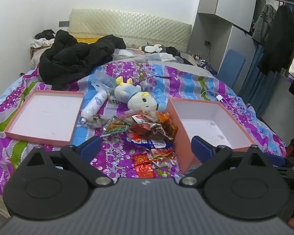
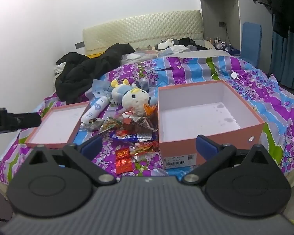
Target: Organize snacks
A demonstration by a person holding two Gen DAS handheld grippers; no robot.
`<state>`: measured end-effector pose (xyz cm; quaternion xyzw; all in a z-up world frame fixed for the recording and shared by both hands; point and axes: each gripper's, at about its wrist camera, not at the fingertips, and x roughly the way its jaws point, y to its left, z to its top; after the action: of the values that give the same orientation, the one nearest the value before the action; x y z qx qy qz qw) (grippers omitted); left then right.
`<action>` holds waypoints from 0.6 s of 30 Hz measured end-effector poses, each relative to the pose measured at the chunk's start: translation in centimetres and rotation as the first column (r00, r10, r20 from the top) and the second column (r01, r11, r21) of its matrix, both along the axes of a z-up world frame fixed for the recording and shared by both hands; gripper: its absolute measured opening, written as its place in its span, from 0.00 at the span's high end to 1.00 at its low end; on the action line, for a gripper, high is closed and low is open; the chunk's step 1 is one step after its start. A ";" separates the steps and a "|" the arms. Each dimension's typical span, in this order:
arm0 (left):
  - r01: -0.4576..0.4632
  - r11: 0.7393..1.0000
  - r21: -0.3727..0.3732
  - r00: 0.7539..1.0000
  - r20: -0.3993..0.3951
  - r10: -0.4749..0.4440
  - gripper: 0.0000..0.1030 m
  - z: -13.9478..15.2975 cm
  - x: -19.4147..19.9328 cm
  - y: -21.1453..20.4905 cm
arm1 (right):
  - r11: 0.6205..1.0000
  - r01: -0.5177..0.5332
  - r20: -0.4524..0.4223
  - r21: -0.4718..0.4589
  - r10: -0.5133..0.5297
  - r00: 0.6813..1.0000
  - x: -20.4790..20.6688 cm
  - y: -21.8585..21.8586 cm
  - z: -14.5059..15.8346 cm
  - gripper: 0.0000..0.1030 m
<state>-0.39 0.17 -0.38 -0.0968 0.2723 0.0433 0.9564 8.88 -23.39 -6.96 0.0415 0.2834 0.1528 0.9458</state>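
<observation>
The snack packets (image 1: pixel 147 129) lie in a loose heap on the floral bedspread (image 1: pixel 196 78), between the two halves of a pink shoebox. Most are red, orange and green foil wrappers; a blue-and-white packet (image 1: pixel 145 142) sits at the near edge of the heap, and a few small red sachets (image 1: pixel 143 164) lie apart, closer to the cameras. The deep shoebox base (image 1: pixel 183 137) stands to the right of the heap, its left wall touching the nearest wrappers; nothing is inside it, and its white floor shows faint stains. A barcode label is visible on its near end in the right wrist view. The shallow shoebox lid (image 1: pixel 40 139) lies upturned to the left, apart from the heap, also with nothing in it.

Behind the heap, a plush toy (image 1: pixel 137 98) rests on its side, touching the rear wrappers. A white spray bottle (image 1: pixel 93 105) lies between lid and heap, nozzle toward the cameras. A black coat (image 1: pixel 72 60) is piled further back, near the quilted headboard (image 1: pixel 127 25).

The left gripper (image 1: pixel 146 146) hovers over the near sachets, jaws spread fully wide, holding nothing. The right gripper (image 2: pixel 149 145) hovers likewise, jaws fully spread and holding nothing
</observation>
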 end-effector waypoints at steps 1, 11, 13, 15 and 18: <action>0.000 1.000 -0.002 1.000 0.001 0.000 0.03 -0.1 0.0 0.0 | 1.000 -0.001 -0.006 -0.004 0.001 1.000 0.1 0.1 0.0 0.00; 0.019 1.000 -0.008 1.000 -0.014 -0.019 0.03 -1.0 0.2 -0.1 | 1.000 0.029 -0.008 -0.007 -0.029 1.000 -0.1 0.0 -1.3 0.00; 0.020 1.000 -0.014 1.000 -0.015 -0.021 0.03 -1.0 0.3 -0.1 | 0.999 0.036 -0.005 -0.013 -0.036 0.999 -0.1 0.0 -1.3 0.00; 0.023 1.000 -0.017 1.000 -0.014 -0.023 0.03 -1.0 0.3 0.0 | 0.999 0.039 -0.001 -0.017 -0.039 0.999 -0.2 0.1 -1.3 0.00; 0.027 0.999 -0.024 1.000 -0.014 -0.027 0.03 -1.1 0.4 -0.1 | 0.999 0.040 0.001 -0.018 -0.039 0.999 -0.2 0.1 -1.3 0.00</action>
<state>-0.02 0.11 -1.52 -0.1041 0.2811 0.0280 0.9536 8.67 -23.31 -8.27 0.0386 0.2836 0.1316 0.9491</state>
